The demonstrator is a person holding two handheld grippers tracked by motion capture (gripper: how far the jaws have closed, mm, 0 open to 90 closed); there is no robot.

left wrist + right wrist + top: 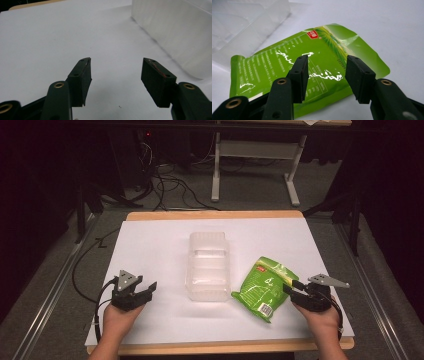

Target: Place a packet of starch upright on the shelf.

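Observation:
A green snack pouch [261,289] lies flat on the white table top [150,240], right of a clear plastic container [209,265] that stands at the centre. My right gripper [290,285] hovers at the pouch's right edge. In the right gripper view its jaws stand apart above the pouch [274,67], the gripper [327,60] open and not pressing on it, with the container [242,25] beyond at upper left. My left gripper [150,290] rests at the table's left, open and empty. In its own view the left gripper [116,62] points over bare white surface, the container wall [175,32] to its right.
The table's wooden rim [215,214] shows at the far edge, and the near edge runs just behind both hands. Beyond the table, cables [170,185] lie on the floor beside a white desk frame [216,170]. A black cable [80,270] trails off the left side.

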